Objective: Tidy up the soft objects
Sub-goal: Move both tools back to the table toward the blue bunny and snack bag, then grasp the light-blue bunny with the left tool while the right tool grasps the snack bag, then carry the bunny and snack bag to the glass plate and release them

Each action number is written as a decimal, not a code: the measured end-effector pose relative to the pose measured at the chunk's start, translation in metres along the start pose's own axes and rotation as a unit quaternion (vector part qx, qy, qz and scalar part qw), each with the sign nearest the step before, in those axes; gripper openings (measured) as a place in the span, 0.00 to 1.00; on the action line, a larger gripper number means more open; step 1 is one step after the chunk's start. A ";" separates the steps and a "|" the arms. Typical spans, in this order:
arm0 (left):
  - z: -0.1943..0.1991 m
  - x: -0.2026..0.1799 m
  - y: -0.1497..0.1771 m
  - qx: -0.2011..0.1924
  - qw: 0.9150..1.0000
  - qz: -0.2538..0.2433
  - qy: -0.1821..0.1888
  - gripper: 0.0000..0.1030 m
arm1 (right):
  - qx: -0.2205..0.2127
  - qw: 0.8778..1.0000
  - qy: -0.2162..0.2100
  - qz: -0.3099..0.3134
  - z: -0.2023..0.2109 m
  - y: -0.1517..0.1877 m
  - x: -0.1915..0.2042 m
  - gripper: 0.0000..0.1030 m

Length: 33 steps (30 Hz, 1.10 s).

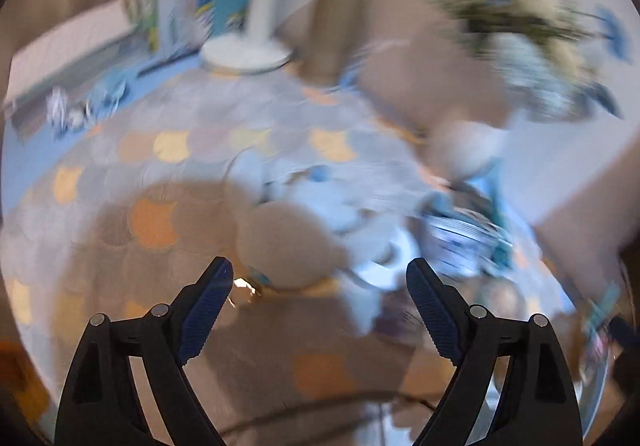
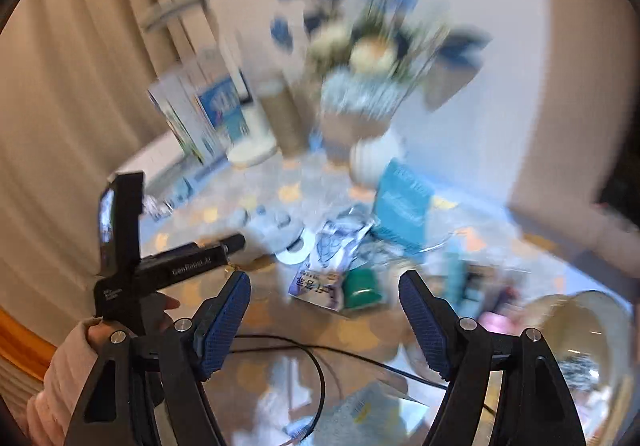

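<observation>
Blue-padded, both my left gripper (image 1: pixel 320 276) and right gripper (image 2: pixel 325 288) hang spread and empty, approaching the pale-blue plush toy (image 2: pixel 272 232); next I must steady and straddle it.

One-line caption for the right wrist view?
Motion-blurred: open, empty right gripper above cluttered patterned table, flower vase behind, left gripper alongside.

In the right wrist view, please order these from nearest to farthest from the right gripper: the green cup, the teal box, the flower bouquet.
From the right gripper:
1. Green cup, on the table, just past the fingertips.
2. Teal box, standing farther back, slightly right.
3. Flower bouquet, farthest, near the wall.
</observation>
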<state>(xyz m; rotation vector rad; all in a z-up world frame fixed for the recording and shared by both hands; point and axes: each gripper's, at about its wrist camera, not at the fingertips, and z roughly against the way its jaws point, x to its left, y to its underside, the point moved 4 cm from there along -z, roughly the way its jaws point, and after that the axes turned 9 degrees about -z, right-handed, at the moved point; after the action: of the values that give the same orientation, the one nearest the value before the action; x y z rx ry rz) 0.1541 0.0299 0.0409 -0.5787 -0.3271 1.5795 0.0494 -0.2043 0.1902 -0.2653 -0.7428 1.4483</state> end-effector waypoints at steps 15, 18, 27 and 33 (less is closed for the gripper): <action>-0.046 0.008 0.013 0.022 0.999 0.036 0.025 0.58 | 0.105 0.979 0.155 0.082 -0.192 0.019 0.002 0.31; -0.030 0.008 0.011 -0.001 0.999 0.039 0.022 0.47 | 0.081 0.980 0.148 0.109 -0.182 0.018 0.009 0.16; 0.056 -0.021 0.008 -0.080 0.996 0.008 0.050 0.47 | 0.025 0.993 0.082 0.076 -0.116 -0.001 0.016 0.07; 0.132 -0.078 0.009 -0.141 0.981 -0.082 0.103 0.47 | -0.045 0.997 0.046 0.042 -0.036 -0.018 0.007 0.07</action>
<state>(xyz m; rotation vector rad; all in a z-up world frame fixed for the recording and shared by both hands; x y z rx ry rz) 0.0761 -0.0303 0.1586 -0.9045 -0.4341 1.3099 0.0851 -0.1901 0.1757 -0.4349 -0.7293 1.4743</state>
